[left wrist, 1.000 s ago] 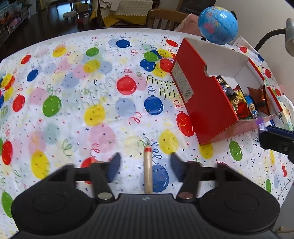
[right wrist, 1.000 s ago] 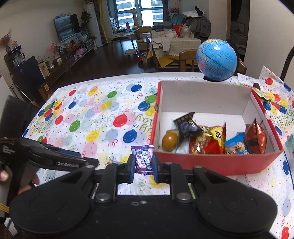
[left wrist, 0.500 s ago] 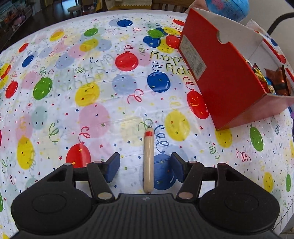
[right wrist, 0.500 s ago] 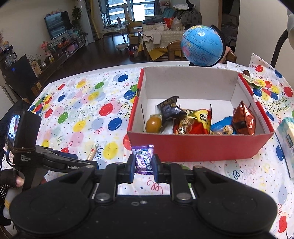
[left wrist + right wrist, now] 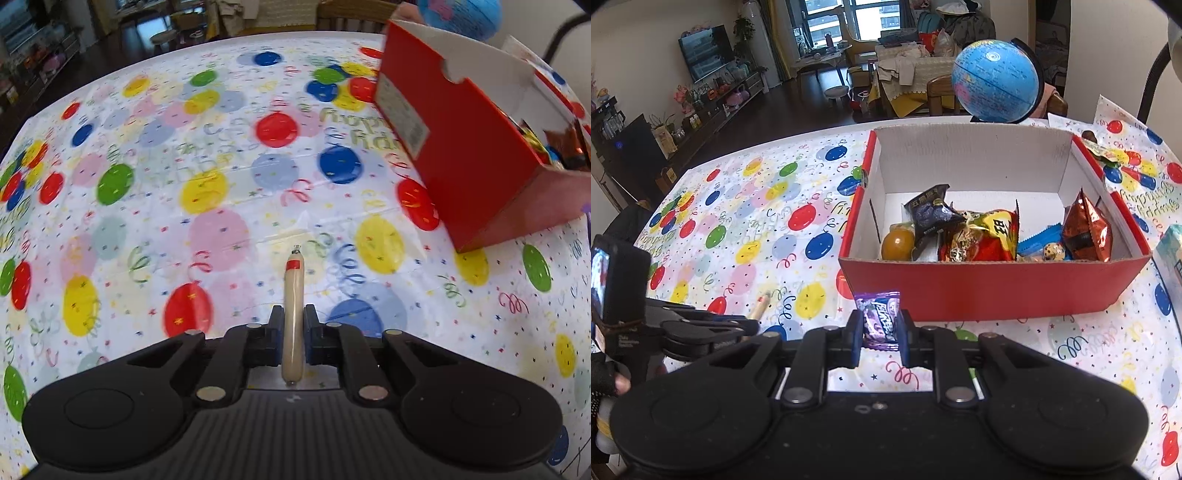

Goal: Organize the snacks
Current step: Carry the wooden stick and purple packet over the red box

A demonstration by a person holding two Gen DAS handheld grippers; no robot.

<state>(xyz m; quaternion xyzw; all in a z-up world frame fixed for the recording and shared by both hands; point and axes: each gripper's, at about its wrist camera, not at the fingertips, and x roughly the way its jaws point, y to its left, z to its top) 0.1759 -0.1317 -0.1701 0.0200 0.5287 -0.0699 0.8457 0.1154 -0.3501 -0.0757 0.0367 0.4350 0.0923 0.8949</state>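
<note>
A slim beige sausage stick (image 5: 293, 284) with a red band near its far tip lies on the balloon-print tablecloth. My left gripper (image 5: 293, 313) is closing on it, and both pads press its sides. In the right wrist view the stick's tip (image 5: 763, 300) pokes out past the left gripper's fingers (image 5: 716, 325). My right gripper (image 5: 880, 318) is shut on a purple candy packet (image 5: 877, 303), held just in front of the red cardboard box (image 5: 979, 291). The box holds several wrapped snacks. From the left wrist view the box (image 5: 476, 177) stands at the upper right.
A blue globe (image 5: 995, 81) stands behind the box. A pale blue carton (image 5: 1172, 254) sits at the right edge, with loose wrappers (image 5: 1102, 149) beyond the box's far right corner. A gloved hand (image 5: 604, 376) holds the left gripper. Open tablecloth (image 5: 184, 166) spreads to the left.
The left gripper came down over the sausage stick and its jaws went from wide apart to closed on it. The right gripper kept its hold on the purple packet, slightly nearer the box.
</note>
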